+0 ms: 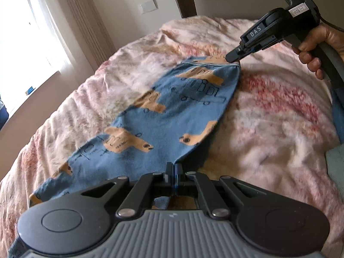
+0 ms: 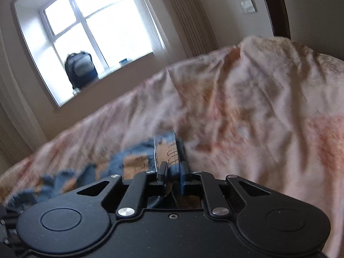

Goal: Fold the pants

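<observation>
Blue cotton pants (image 1: 172,111) with tan prints hang stretched over the pink bedspread (image 1: 268,118), long axis running from the left gripper (image 1: 174,169), pinched tight on the near edge, away to the right gripper (image 1: 233,58), clamped on the far hem; I'd guess the far end comes toward the near

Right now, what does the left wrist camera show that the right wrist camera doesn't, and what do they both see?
Only the left wrist view shows the blue cotton pants with tan animal print spread out between both tools, the right gripper pinching their far hemmed edge, and the person's right hand on the handle. Only the right wrist view shows the dark backpack on the sill of the white-framed window. Both show the pink plush blanket, the white wall switch, and a gripper shut on blue fabric; the left gripper holds the near edge.
</observation>
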`<state>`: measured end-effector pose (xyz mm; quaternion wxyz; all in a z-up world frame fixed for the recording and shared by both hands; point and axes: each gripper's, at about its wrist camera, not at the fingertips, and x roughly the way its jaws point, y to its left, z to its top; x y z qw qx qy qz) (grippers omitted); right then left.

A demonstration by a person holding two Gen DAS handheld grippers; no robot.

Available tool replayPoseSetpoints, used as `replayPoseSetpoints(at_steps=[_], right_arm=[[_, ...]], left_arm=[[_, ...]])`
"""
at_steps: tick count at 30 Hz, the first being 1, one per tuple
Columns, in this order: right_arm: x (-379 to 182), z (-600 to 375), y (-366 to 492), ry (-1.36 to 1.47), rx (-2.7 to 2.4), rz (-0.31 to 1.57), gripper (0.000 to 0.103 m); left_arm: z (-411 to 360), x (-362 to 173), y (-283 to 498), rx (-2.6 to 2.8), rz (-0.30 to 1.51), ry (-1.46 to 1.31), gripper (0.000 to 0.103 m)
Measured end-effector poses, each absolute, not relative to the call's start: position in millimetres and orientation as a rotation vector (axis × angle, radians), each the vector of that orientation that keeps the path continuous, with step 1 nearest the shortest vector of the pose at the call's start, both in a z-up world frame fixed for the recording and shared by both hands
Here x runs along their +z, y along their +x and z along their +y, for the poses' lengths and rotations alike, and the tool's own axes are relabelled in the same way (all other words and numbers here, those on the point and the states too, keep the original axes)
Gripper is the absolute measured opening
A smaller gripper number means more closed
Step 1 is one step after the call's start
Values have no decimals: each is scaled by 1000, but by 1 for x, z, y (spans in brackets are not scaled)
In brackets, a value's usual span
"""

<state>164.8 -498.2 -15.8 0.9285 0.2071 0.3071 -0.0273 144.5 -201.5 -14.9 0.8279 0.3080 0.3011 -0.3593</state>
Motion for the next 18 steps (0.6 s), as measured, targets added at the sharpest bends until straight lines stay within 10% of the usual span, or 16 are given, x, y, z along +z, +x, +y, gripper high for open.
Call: replayPoseSetpoints(at_steps=[4,7,9,13,18], right_arm=[[-30,-504,171,453,-54,699,14],[-33,-503,174,445,-60,709,24],[-34,-503,172,441,-74,713,44],[-29,-505,166,473,-83,683,92],[-30,-508,150,585,-106,648,102]], left_arm=[[-200,-22,148,-764,666,665,0],[-200,-20,154,-758,696,636,20],[-197,-16,158,-749,716,590,57],[-191,-1,174,-761,760,482,78],[-205,36,217,-692,775,548,95]])
